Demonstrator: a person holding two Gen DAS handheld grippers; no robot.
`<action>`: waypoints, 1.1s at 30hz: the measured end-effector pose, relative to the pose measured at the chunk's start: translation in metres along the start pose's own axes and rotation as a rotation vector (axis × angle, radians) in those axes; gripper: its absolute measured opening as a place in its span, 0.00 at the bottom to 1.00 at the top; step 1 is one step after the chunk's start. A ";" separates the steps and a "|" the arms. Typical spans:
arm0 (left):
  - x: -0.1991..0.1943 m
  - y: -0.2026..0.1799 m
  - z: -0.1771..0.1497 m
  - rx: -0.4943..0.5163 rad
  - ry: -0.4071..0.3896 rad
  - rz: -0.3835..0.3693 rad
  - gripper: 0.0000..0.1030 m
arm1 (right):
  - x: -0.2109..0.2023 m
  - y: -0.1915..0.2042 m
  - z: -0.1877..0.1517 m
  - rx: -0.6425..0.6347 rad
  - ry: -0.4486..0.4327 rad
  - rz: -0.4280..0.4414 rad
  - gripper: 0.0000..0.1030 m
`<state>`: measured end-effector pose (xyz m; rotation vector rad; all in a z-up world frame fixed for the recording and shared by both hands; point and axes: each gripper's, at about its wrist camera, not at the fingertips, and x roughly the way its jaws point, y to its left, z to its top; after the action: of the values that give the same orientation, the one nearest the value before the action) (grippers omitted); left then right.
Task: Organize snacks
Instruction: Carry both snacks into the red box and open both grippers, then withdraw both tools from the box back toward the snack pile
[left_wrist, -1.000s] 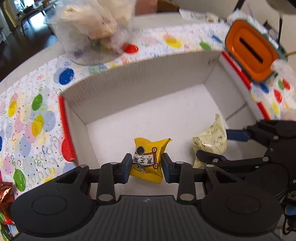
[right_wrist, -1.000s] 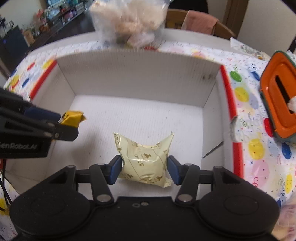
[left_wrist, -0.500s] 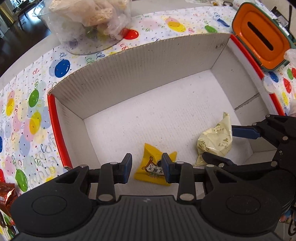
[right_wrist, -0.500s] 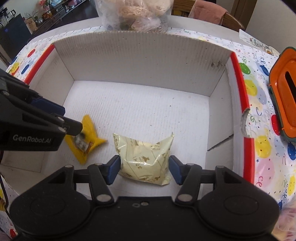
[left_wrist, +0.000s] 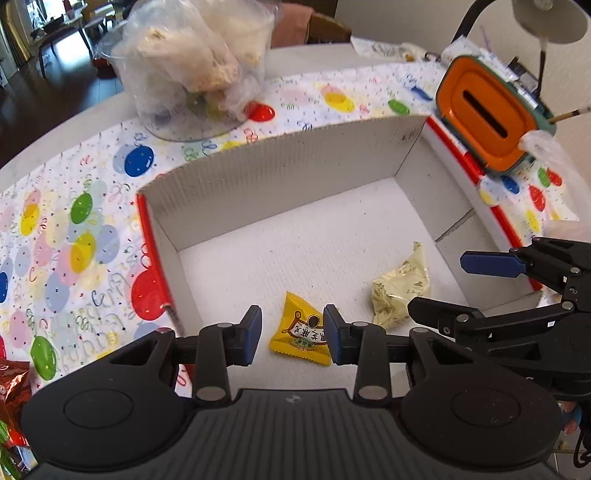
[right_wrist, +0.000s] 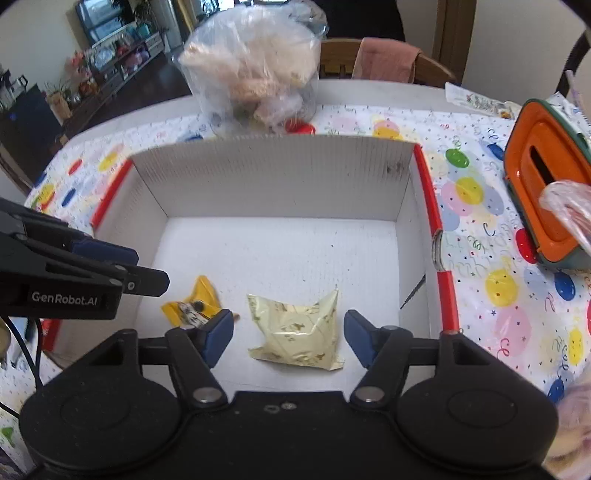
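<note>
A white cardboard box (left_wrist: 277, 173) with red rims lies open on the table. On its floor lies a yellow snack packet (left_wrist: 301, 339), below my left gripper (left_wrist: 291, 334); the blue pads stand slightly apart from it, so the gripper is open. In the right wrist view the same yellow packet (right_wrist: 192, 306) lies flat under the left gripper (right_wrist: 129, 266). A pale gold packet (right_wrist: 295, 328) rests on the floor of the box (right_wrist: 273, 177), free between the jaws of my right gripper (right_wrist: 290, 334), which are opening. The right gripper (left_wrist: 458, 286) also shows beside the gold packet (left_wrist: 400, 291).
A clear tub of bagged snacks (left_wrist: 195, 66) stands behind the box. An orange-lidded container (left_wrist: 484, 114) sits at the right. Red snack wrappers (left_wrist: 11, 398) lie at the lower left. A balloon-print cloth (left_wrist: 74, 240) covers the table. A chair (right_wrist: 388, 62) stands behind it.
The yellow packet dropped out of the left gripper onto the box floor. The right jaws spread off the gold packet, which stays on the floor. Both grippers rose a little.
</note>
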<state>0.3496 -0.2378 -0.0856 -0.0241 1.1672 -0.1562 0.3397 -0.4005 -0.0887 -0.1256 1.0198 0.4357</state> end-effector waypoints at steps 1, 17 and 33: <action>-0.005 0.001 -0.002 0.003 -0.011 -0.005 0.34 | -0.004 0.002 -0.001 0.006 -0.011 0.001 0.67; -0.081 0.028 -0.049 0.023 -0.180 -0.039 0.48 | -0.064 0.053 -0.019 0.056 -0.164 0.007 0.78; -0.152 0.089 -0.121 -0.016 -0.316 -0.032 0.61 | -0.104 0.139 -0.048 0.043 -0.273 0.038 0.90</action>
<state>0.1899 -0.1212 -0.0031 -0.0793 0.8530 -0.1649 0.1979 -0.3190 -0.0121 -0.0078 0.7638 0.4517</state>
